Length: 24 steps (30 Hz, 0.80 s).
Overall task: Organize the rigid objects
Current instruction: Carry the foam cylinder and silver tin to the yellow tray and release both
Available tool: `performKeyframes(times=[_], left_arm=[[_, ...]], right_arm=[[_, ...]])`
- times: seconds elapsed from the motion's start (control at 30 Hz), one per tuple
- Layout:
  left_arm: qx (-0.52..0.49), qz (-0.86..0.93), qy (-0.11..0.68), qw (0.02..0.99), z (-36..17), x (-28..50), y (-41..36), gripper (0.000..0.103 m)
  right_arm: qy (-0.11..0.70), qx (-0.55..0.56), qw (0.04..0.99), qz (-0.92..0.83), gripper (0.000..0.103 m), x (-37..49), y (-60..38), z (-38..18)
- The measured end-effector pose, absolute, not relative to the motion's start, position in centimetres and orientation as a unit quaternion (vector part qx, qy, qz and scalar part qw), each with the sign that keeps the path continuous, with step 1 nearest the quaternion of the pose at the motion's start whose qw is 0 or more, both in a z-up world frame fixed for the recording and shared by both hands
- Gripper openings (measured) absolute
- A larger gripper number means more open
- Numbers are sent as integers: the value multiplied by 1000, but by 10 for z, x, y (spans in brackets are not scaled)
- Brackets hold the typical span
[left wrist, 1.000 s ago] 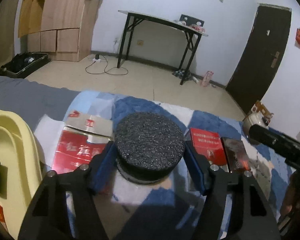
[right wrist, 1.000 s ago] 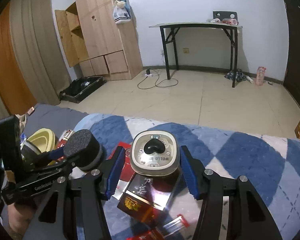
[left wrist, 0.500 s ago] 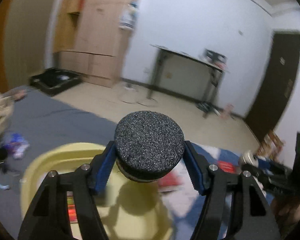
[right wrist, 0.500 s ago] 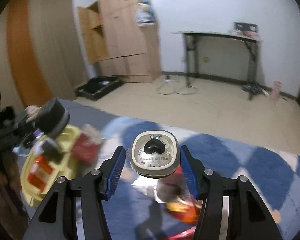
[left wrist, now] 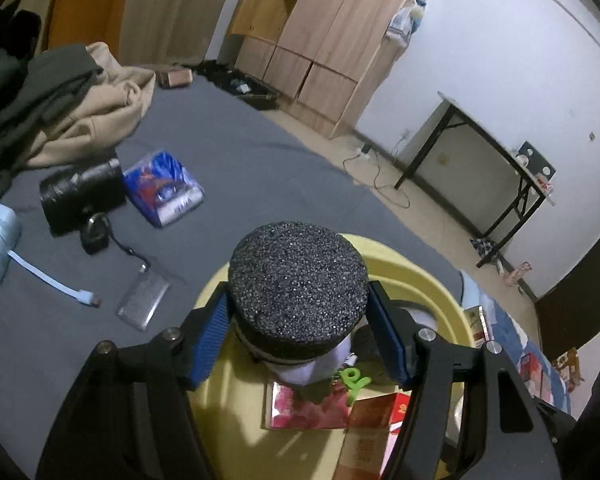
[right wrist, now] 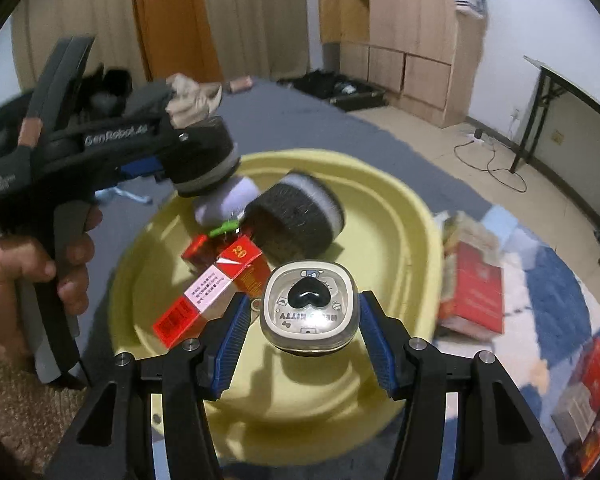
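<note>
Grey bed (left wrist: 228, 168) running to a tiled floor (right wrist: 440, 136), wardrobe (left wrist: 332, 40) behind — yellow basin (right wrist: 380, 208) sitting at the bed edge. Left gripper (left wrist: 298, 334) clamping a black sponge puck (left wrist: 298, 284) over the basin; right gripper (right wrist: 300, 344) gripping a rounded case (right wrist: 309, 310) above its near rim.

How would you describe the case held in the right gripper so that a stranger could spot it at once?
Find the yellow basin on the bed. Above its near rim, the right gripper clamps a small rounded-square case. Unlike the red boxes and dark brush inside, it is cream with a black heart-shaped button.
</note>
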<state>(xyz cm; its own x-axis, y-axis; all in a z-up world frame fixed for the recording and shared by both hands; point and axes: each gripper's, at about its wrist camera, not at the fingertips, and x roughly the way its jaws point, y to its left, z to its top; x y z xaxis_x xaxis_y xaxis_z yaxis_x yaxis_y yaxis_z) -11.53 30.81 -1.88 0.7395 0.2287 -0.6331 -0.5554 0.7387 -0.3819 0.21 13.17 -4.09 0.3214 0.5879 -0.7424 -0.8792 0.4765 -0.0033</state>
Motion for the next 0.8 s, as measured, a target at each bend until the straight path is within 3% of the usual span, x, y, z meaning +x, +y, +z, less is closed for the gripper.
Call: performKeyframes(times=[0.23, 0.3, 0.37, 0.43, 0.5, 0.8], left_arm=[[-281, 227, 289, 887, -13, -116, 303, 69], [-278, 222, 293, 887, -11, -114, 300, 77], [-278, 221, 292, 888, -11, -111, 299, 97], [-277, 215, 284, 892, -6, -112, 297, 99], [-277, 210, 282, 894, -1, -113, 294, 101], [-167, 139, 283, 934, 57, -102, 219, 103]], right_arm=[[366, -247, 770, 460, 55, -2, 173, -64], [368, -255, 772, 451, 55, -6, 178, -69], [371, -254, 771, 451, 55, -4, 182, -74], [367, -250, 774, 452, 58, -5, 184, -72], [358, -246, 779, 453, 86, -6, 182, -66], [303, -146, 849, 409, 103, -5, 70, 13]])
